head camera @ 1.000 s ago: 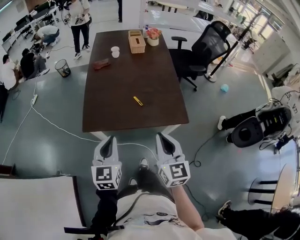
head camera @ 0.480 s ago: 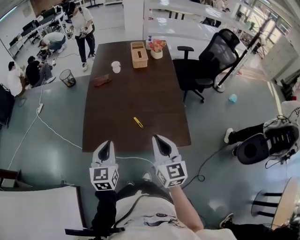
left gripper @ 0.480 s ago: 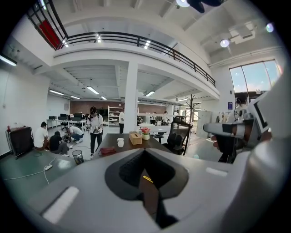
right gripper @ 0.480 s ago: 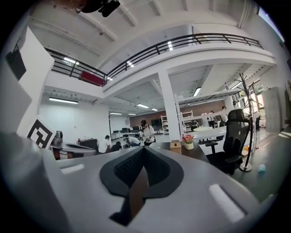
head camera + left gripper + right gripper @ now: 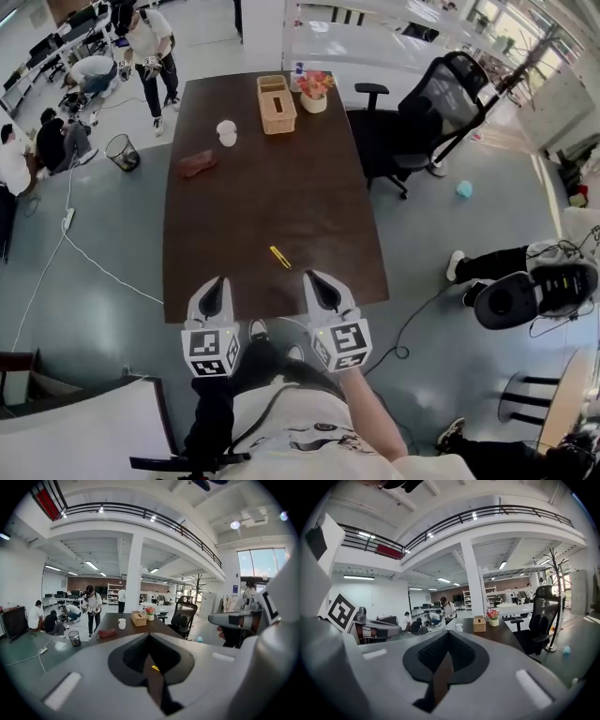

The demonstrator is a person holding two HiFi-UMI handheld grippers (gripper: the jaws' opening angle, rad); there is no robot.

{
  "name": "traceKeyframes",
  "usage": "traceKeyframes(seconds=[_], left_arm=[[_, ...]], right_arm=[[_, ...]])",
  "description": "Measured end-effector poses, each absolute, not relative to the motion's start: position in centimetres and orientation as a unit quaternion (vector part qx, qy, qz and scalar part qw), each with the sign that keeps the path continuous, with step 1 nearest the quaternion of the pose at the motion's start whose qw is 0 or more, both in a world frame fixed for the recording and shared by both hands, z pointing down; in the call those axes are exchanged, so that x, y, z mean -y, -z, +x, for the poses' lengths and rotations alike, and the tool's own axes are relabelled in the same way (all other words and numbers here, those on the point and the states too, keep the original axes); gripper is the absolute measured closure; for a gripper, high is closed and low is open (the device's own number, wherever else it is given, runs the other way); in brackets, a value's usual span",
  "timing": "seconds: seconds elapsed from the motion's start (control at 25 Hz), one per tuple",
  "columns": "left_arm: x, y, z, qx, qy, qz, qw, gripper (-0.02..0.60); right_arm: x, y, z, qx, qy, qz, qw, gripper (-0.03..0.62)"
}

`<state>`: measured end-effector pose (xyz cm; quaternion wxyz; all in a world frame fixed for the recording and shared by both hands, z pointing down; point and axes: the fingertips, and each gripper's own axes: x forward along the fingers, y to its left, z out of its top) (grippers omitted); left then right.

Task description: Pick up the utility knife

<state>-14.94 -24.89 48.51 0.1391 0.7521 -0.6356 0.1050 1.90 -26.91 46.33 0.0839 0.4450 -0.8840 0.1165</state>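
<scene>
The utility knife [image 5: 279, 257] is a small yellow bar lying on the dark brown table [image 5: 234, 216], close to its near edge. Both grippers are held side by side in front of that edge, over the floor. My left gripper [image 5: 217, 287] points at the table to the left of the knife, its jaws shut and empty. My right gripper [image 5: 316, 281] points to the right of the knife, shut and empty too. In the left gripper view the knife [image 5: 154, 668] shows as a yellow speck through the slit between the jaws.
At the table's far end stand a wicker tissue box [image 5: 275, 104], a flower pot [image 5: 314, 92], a white cup [image 5: 226, 132] and a reddish cloth [image 5: 198, 164]. A black office chair [image 5: 431, 103] is at the right. A cable [image 5: 94, 267], a bin [image 5: 123, 150] and people are at the left.
The person has stepped nearer the table: its near edge and the knife now lie closer to both gripper tips. Both grippers stay shut, side by side.
</scene>
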Motion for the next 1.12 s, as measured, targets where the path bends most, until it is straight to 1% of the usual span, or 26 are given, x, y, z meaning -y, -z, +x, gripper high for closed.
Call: traceKeyframes(seconds=[0.12, 0.24, 0.32, 0.44, 0.56, 0.76, 1.12], left_arm=[[27.6, -50.3, -15.2, 0.61, -0.11, 0.768, 0.161, 0.583], [29.1, -54.9, -15.5, 0.58, -0.134, 0.773, 0.218, 0.583], [29.1, -58.2, -15.9, 0.568, -0.158, 0.766, 0.256, 0.584], [28.3, -62.0, -15.7, 0.545, -0.182, 0.76, 0.305, 0.583], [27.7, -65.4, -14.9, 0.523, -0.2, 0.751, 0.351, 0.583], [27.5, -69.2, -14.4, 0.519, -0.23, 0.727, 0.388, 0.583], [28.7, -72.2, -13.1, 0.511, -0.249, 0.699, 0.434, 0.583]], right_arm=[[28.8, -48.6, 0.9, 0.878, -0.136, 0.445, 0.111, 0.592], [30.5, -53.2, 0.9, 0.856, -0.177, 0.462, 0.15, 0.592], [30.7, -57.2, 1.0, 0.84, -0.213, 0.462, 0.189, 0.592], [29.8, -62.5, 0.8, 0.827, -0.257, 0.434, 0.247, 0.592], [30.1, -66.8, 0.9, 0.814, -0.292, 0.413, 0.286, 0.592], [32.3, -71.3, 0.7, 0.802, -0.33, 0.377, 0.326, 0.592], [34.1, -75.6, -0.6, 0.786, -0.363, 0.327, 0.379, 0.591]])
